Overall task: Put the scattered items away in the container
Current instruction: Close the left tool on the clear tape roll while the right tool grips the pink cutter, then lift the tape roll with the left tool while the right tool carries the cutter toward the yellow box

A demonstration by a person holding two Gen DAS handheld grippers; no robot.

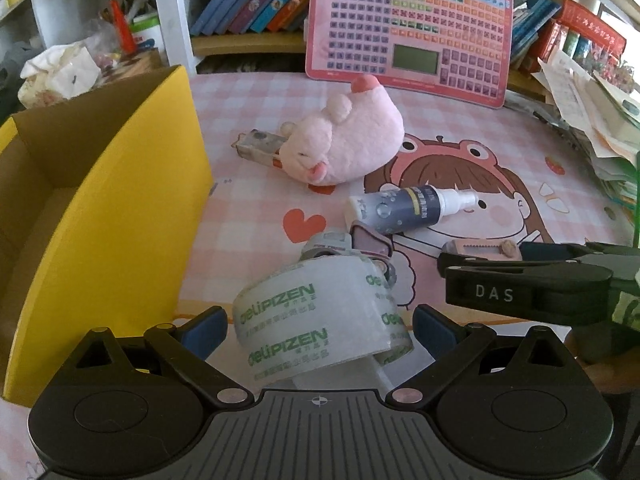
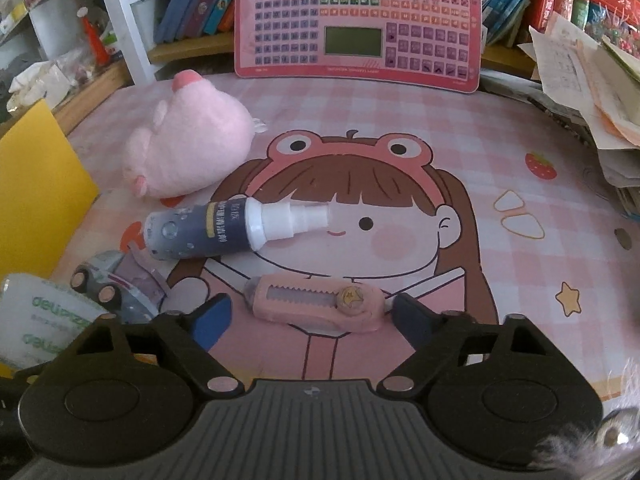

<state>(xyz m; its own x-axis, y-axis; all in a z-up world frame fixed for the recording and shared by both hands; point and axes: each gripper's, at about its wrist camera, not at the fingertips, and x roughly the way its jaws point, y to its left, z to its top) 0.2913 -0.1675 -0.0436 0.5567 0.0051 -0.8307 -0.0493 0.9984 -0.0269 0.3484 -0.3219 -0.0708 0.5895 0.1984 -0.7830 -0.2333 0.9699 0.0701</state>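
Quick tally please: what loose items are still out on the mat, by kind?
Plush pig: 1
Spray bottle: 1
Pink utility knife: 1
Tape roll: 1
Toy car: 1
Small box by the pig: 1
Total: 6

Bare mat lies open at right of the right wrist view. At left, the plush pig, spray bottle and toy car crowd together. The yellow box walls the left wrist view's left side.
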